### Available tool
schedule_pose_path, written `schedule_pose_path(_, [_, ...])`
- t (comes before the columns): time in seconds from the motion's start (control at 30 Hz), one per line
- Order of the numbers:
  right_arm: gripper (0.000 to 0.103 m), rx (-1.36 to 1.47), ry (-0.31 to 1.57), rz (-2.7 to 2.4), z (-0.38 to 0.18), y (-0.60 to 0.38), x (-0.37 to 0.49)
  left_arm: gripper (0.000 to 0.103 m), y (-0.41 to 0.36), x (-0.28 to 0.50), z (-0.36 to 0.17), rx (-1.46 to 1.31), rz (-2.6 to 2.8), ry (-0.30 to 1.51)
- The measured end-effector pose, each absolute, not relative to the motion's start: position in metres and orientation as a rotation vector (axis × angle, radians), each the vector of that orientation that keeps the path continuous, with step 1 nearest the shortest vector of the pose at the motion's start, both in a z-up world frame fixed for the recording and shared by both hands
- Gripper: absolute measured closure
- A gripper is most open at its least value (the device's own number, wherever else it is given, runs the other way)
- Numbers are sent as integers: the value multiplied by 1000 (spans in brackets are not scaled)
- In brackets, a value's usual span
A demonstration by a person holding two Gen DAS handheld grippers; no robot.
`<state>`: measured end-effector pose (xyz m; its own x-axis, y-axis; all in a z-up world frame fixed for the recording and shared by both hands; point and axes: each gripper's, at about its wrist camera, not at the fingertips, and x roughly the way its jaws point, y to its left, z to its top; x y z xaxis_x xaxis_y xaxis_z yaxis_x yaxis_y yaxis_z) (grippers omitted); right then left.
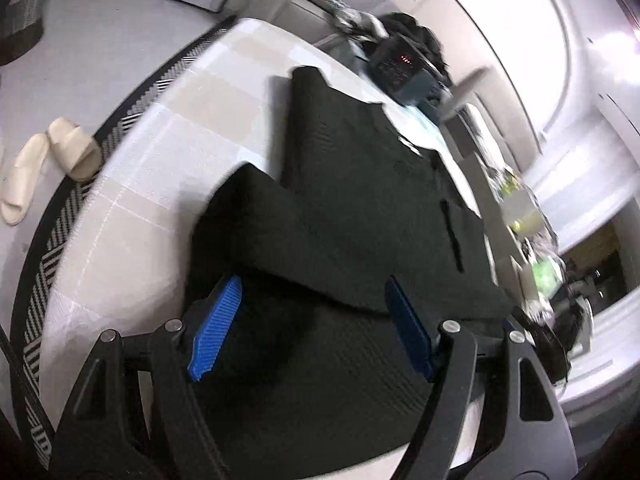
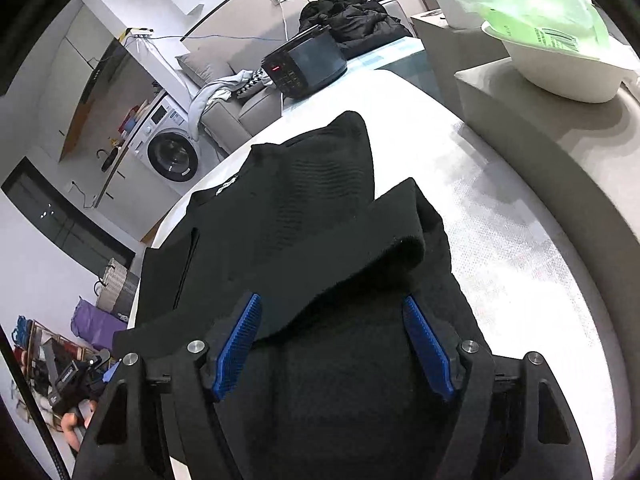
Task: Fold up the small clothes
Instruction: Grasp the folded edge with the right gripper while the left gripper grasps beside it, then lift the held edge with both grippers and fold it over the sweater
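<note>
Right wrist: barcode label on green bag point(image 2: 524, 4), text unreadable.

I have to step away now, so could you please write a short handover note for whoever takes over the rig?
Left gripper: jaws apart over the black knitted garment, pads not pressing it.
Right gripper: jaws apart too, a folded-over edge of the garment between the blue ribbed pads, not pinched.
The garment lies on the pale checked cloth surface, one flap turned over at the near end.
Left: finish folding and flatten.
</note>
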<state>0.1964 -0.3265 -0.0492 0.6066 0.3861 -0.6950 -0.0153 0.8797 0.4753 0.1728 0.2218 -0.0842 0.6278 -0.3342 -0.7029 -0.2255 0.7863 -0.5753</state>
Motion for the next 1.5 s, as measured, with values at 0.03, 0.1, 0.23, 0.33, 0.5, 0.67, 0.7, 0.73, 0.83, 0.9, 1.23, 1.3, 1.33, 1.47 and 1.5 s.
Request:
schedule_pose_path(0.03, [27,448,897,242,-51,-327,198,32,225,178,-87,-710,-63,907])
schedule_pose_path(0.1, [28,458,904,236,-54,-327,203,32,229,189,-91,-733,-66,904])
schedule_pose_path(0.23, [28,489,899,214,-56,-332,210,36,227,208,-96,-729,-59,911])
schedule_pose_path(0.33, [37,518,890,182,-60,-336,215,71,226,215,-98,-721,-33,914])
schedule_pose_path(0.5, [73,606,863,140,-66,-347,222,96,224,219,-91,-723,-45,876])
schedule_pose_path(0.67, [95,642,795,200,-52,-350,222,97,217,219,-64,-693,-77,802])
schedule_pose_path(0.7, [95,641,776,223,-46,-349,220,97,218,218,-59,-695,-85,791])
schedule_pose_path(0.73, [96,634,759,234,-39,-348,218,97,218,219,-54,-699,-96,778])
schedule_pose_path(0.83, [96,615,713,256,-20,-344,218,97,219,225,-41,-691,-113,753])
schedule_pose_path(0.9, [96,608,677,264,-8,-344,223,97,220,236,-35,-695,-117,742])
schedule_pose_path(1.23, [96,658,588,228,22,-334,290,97,227,307,-5,-658,-103,668])
schedule_pose_path(1.3, [96,658,588,230,26,-331,306,97,232,325,-5,-657,-93,668])
schedule_pose_path(1.33, [96,652,585,228,27,-327,317,97,234,333,-6,-660,-89,670])
schedule_pose_path(1.47, [96,653,595,195,21,-320,353,97,243,372,-23,-665,-53,708])
schedule_pose_path(1.5, [96,650,602,181,17,-319,363,97,245,381,-32,-664,-38,726])
